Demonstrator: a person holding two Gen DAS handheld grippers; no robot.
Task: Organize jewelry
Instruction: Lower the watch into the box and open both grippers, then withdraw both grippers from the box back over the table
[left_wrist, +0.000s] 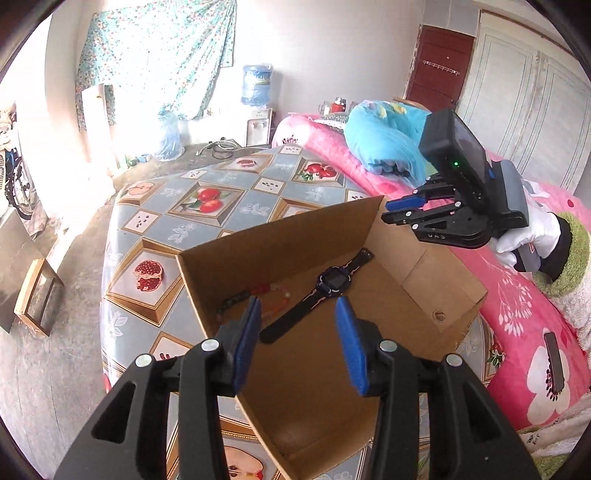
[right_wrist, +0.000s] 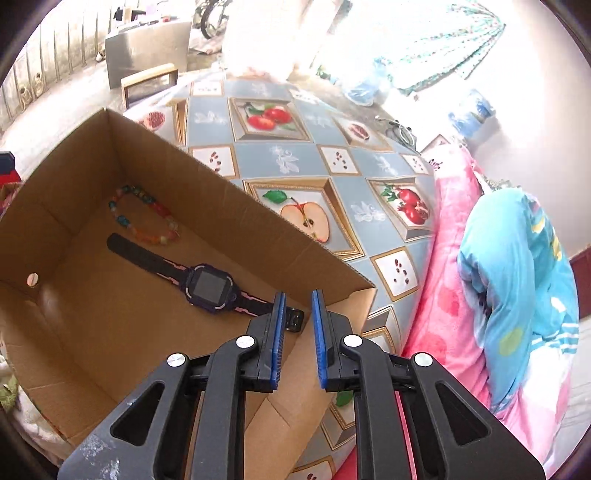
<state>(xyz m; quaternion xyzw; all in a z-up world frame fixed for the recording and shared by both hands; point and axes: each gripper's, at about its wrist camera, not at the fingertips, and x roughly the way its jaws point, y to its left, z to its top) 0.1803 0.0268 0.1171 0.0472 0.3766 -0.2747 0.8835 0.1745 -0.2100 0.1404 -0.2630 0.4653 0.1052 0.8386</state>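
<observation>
Right wrist view shows the watch and beaded bracelet lying apart on the cardboard box floor, both light: the watch's stiff case suits pinching, the bracelet is loose and slippery; right claw narrowly parted, left claw wide apart, both empty.

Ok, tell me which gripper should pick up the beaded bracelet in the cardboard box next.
Probably left. The left gripper hangs open right above the multicoloured beaded bracelet; the right gripper sits at the box's far end, beyond the dark purple watch.
</observation>
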